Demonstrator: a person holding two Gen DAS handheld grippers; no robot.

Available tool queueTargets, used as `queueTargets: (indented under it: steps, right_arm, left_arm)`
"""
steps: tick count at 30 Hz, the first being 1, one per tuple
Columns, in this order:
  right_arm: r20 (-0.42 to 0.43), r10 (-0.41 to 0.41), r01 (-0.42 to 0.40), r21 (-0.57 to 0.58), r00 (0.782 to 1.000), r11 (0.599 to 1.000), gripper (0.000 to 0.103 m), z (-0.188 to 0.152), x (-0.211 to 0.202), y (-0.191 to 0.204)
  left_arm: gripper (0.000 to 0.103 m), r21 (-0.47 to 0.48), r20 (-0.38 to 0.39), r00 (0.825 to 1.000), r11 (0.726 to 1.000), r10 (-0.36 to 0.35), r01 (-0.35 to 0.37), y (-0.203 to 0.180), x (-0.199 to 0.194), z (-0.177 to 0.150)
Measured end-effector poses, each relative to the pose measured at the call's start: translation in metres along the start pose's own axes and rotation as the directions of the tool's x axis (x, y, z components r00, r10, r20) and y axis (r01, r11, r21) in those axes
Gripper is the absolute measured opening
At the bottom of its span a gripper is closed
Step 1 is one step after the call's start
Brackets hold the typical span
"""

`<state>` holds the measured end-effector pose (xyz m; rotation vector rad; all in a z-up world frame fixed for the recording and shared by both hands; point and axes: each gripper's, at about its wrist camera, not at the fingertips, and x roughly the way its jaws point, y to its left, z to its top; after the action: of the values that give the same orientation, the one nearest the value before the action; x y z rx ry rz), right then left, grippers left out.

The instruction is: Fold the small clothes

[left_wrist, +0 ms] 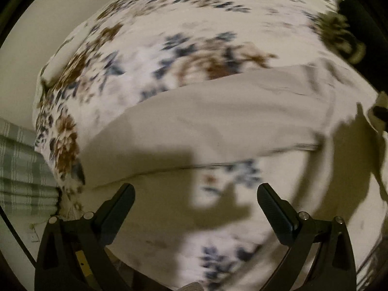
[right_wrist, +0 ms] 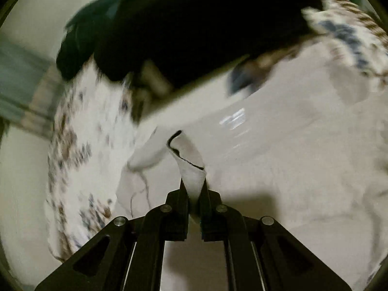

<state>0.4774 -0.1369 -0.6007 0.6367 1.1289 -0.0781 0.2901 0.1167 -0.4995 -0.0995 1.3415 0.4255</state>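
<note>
Firmly between right gripper (right_wrist: 193, 184) pads — pale garment (right_wrist: 189, 155)

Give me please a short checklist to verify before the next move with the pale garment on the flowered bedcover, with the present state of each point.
1. Right gripper holds cloth: ok, its jaws are shut on an edge of the pale garment.
2. Left gripper free to take a second corner: ok, open with nothing between its fingers.
3. Pale garment lies flat: not ok, it is creased and partly lifted at the gripped edge.
4. Dark garment out of the way: cannot tell; it lies behind the pale one, and the picture is blurred.
5. Flowered bedcover not pinched along with the garment: cannot tell.
</note>
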Motion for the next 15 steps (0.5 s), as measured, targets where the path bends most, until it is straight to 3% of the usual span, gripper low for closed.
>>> queueTargets:
  steps: [3,4,5,7,8,9,12,14,15]
  right_arm:
    - [-0.139,-0.032,0.025,-0.048,0.99,0.999,0.016,-0.01,0.045,0.017]
    - [-0.173,-0.008,-0.002,-0.059,0.985,0.998,0.035,-0.014,0.051,0.021]
    - [-0.209,0.082,-0.097,-0.058,0.974,0.994,0.055,-0.017,0.047,0.019]
    - [-0.237,0.245,-0.254,-0.005,0.94,0.967,0.065,-0.025,0.024,0.007]
    - [-0.223,0.268,-0.272,0.014,0.937,0.962,0.065,-0.028,0.01,-0.002]
    - [-0.203,0.257,-0.257,0.026,0.945,0.966,0.065,-0.03,-0.005,-0.014]
    - [-0.129,0.11,-0.107,0.03,0.986,0.994,0.065,-0.034,-0.039,-0.045]
    - [-0.075,-0.034,0.024,-0.137,0.997,0.99,0.065,-0.037,-0.047,-0.035]
    - [-0.059,-0.107,0.089,-0.25,0.992,0.964,0.065,-0.04,-0.042,-0.022]
  left_arm:
    - [0.103,-0.036,-0.017,1.0,0.999,0.0,0.0,0.022,0.011,0.001]
    - [0.103,-0.045,-0.021,1.0,0.999,-0.005,0.004,0.026,0.012,0.0]
    - [0.103,-0.052,-0.023,1.0,0.999,-0.01,0.008,0.03,0.012,-0.003]
    - [0.103,-0.065,-0.026,0.999,0.998,-0.022,0.02,0.041,0.015,-0.004]
    - [0.103,-0.073,-0.027,0.999,0.997,-0.025,0.023,0.046,0.015,-0.006]
    - [0.103,-0.081,-0.028,0.999,0.996,-0.024,0.022,0.049,0.016,-0.007]
    - [0.103,-0.131,-0.041,0.999,0.991,-0.021,0.015,0.064,0.022,-0.009]
    - [0.103,-0.163,-0.054,0.998,0.987,-0.014,0.006,0.072,0.026,-0.011]
    - [0.103,-0.181,-0.063,0.998,0.983,-0.009,-0.002,0.078,0.03,-0.012]
